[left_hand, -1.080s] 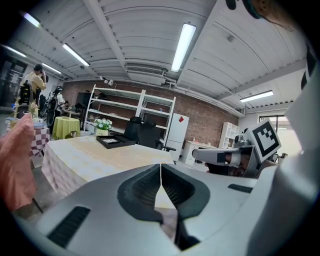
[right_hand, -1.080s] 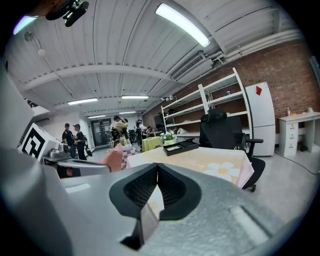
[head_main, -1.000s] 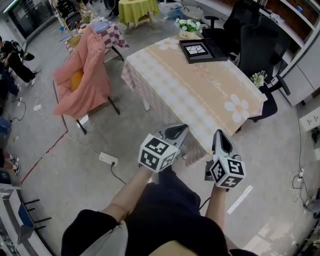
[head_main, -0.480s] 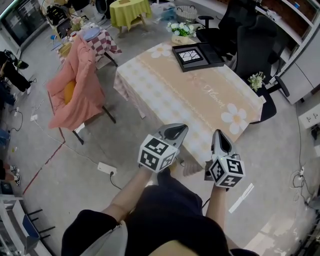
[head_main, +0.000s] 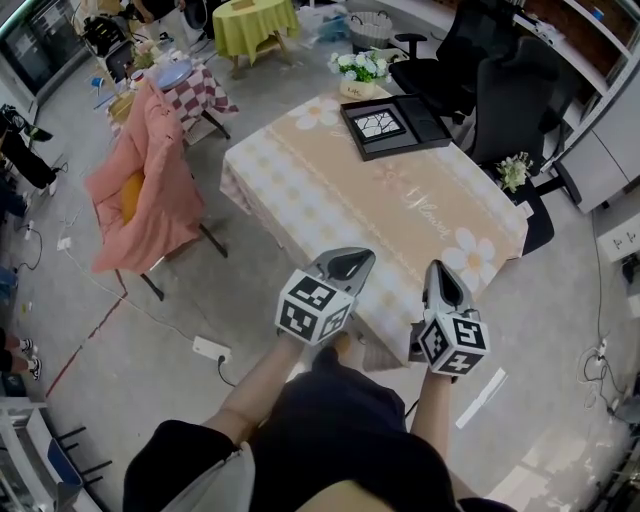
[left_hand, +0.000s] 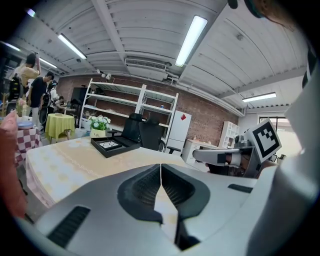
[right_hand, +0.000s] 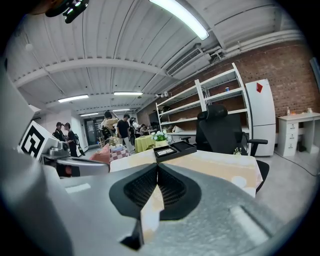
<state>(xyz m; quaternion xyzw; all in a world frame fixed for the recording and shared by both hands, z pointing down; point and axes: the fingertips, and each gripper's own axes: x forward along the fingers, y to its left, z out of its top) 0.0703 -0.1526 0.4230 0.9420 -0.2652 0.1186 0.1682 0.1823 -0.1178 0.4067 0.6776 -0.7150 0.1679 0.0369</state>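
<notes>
Both grippers are held side by side in front of the person, just short of the near edge of a table with a beige flowered cloth (head_main: 380, 210). My left gripper (head_main: 348, 260) is shut, its jaws pressed together with nothing between them (left_hand: 160, 168). My right gripper (head_main: 441, 270) is shut and empty too (right_hand: 157, 168). A black tray (head_main: 384, 124) with a framed tile pattern lies at the table's far end, also in the left gripper view (left_hand: 108, 146) and the right gripper view (right_hand: 172, 149). A pot of white flowers (head_main: 358, 68) stands beyond it.
Black office chairs (head_main: 500, 95) stand at the table's far right. A pink cloth (head_main: 140, 180) hangs over a chair at the left. A checkered table (head_main: 190, 85) and a yellow-green table (head_main: 256, 14) are farther back. People stand in the distance (right_hand: 120, 131). White shelves (left_hand: 125, 112) line the brick wall.
The table has drawn nearer to both grippers and the pink-draped chair has slid left in the head view. Both grippers stay shut, side by side.
</notes>
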